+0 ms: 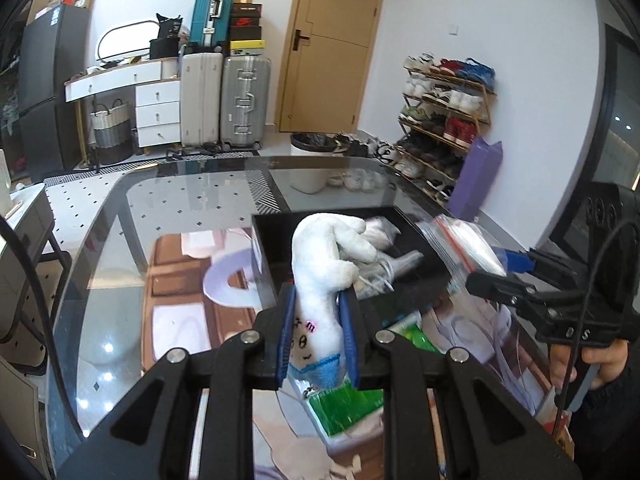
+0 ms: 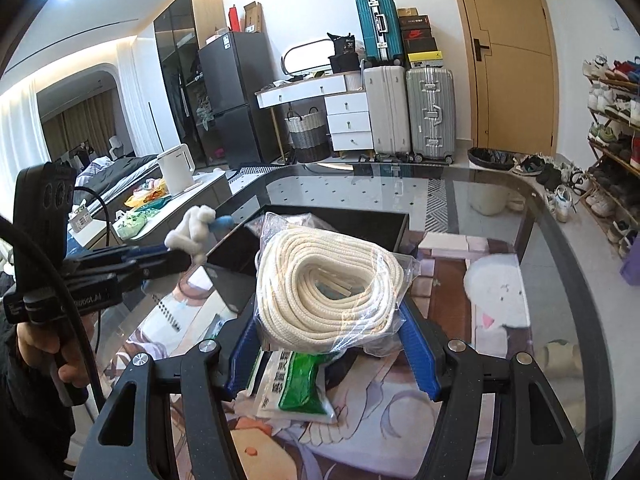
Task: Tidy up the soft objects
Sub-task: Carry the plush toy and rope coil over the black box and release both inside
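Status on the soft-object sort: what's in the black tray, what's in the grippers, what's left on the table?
Done: the black tray already holds a bagged whitish item and some white cord.
In hand: the left gripper is shut on a white plush toy; the right gripper clamps a bag of coiled white rope. Both are off the table, near the tray.
Left: a green-and-white packet lies on the glass table.

A lived-in home is indicated, a studio-type room. Suitcases (image 2: pixel 408 108) are stacked beside a white dressing table (image 2: pixel 320 92) with an oval mirror (image 2: pixel 306 55). A shoe rack (image 1: pixel 444 116) loaded with trainers is set along the wall by a wooden door (image 1: pixel 328 44). A fridge (image 2: pixel 236 96), a kettle (image 2: pixel 175 170) and a bed (image 2: pixel 116 176) are seen beyond the glass-topped counter (image 2: pixel 500 200).
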`<state>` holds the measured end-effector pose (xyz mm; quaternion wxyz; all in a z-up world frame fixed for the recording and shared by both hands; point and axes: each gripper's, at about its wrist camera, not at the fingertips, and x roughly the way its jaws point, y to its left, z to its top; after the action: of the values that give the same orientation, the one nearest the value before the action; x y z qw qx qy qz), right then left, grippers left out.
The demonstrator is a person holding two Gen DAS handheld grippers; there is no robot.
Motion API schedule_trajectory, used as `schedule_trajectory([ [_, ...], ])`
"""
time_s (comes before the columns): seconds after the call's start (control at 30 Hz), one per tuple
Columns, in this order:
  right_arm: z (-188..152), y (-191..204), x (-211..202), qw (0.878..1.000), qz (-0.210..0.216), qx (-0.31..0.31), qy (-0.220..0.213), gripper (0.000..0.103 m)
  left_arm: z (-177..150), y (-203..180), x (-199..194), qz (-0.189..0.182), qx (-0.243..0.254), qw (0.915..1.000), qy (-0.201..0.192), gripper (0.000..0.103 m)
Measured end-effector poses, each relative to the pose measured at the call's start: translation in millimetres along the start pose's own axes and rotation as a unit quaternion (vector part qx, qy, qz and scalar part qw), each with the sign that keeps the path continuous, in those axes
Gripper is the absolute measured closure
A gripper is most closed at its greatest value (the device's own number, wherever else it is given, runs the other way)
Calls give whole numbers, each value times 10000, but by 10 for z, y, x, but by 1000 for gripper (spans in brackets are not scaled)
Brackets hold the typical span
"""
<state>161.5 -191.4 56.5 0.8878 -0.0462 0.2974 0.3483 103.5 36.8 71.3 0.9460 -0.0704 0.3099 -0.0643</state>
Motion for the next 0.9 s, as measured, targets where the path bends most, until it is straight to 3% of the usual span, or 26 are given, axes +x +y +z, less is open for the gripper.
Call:
schedule_trajectory([
  [0.5, 388, -4, 285, 9995, 256, 167, 40, 38, 305, 57, 414, 99, -269, 9996, -3, 83],
  [0.9, 551, -146, 661, 9973, 368, 589, 221, 38, 346, 83, 701, 49, -388, 9991, 136, 83],
])
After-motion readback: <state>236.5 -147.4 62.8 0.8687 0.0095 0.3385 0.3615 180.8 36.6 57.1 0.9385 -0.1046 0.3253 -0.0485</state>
